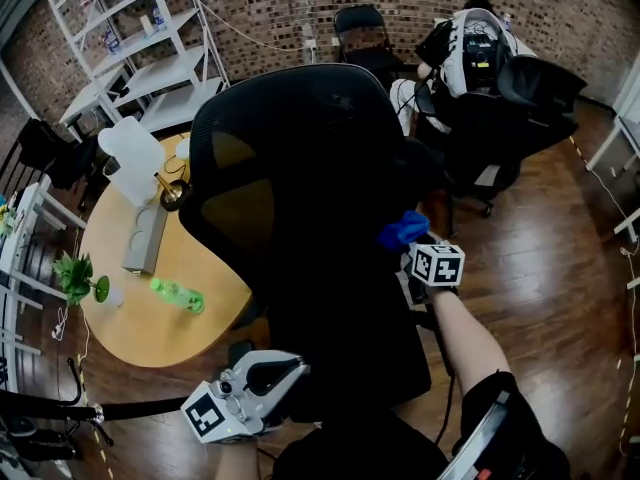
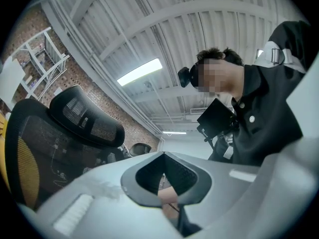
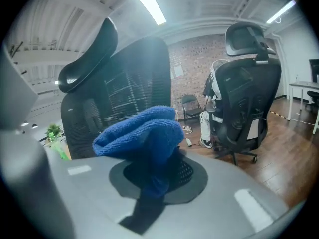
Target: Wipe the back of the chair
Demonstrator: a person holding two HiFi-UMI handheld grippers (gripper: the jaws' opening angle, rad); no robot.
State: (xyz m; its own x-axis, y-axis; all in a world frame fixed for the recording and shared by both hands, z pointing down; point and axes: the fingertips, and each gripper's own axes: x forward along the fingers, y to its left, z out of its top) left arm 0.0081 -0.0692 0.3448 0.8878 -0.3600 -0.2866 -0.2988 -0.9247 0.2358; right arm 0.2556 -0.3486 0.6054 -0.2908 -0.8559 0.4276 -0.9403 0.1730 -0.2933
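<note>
- Shelving (image 1: 140,38): white metal, against the brick wall, far left.
- Table (image 1: 120,338): round, pale wood, left of centre; its right edge is hidden behind the chair.
- Plant (image 1: 75,273): small and green, at the tabletop's left edge.
- Bottle (image 1: 177,294): green, lying on its side near the tabletop's near edge.
- Box (image 1: 145,236): grey and oblong, about mid-tabletop.
- Jug (image 1: 133,160): white, by the tabletop's far edge, just beyond the box.
- Left gripper (image 1: 285,373): low and close to the person, at the near left foot of the chair. Jaws together, nothing clamped between them.
- Chair (image 1: 300,168): black office chair in the centre, its back turned to the person. The back is dark see-through mesh, through which the tabletop shows yellow. A curved mesh headrest (image 2: 87,116) tops it. The chair stands between the person and the table.
- Cloth (image 1: 403,230): blue towelling, bunched, at the right edge of the chair back.
- Right gripper (image 1: 412,246): jaws clamped on the cloth, held at the chair back's right side.
- Folding chair (image 1: 362,28): black, by the far wall.
- Second office chair (image 1: 490,118): black, upper right on the wooden floor (image 1: 560,248), well apart from the first, with a person seated in it, mostly hidden.
</note>
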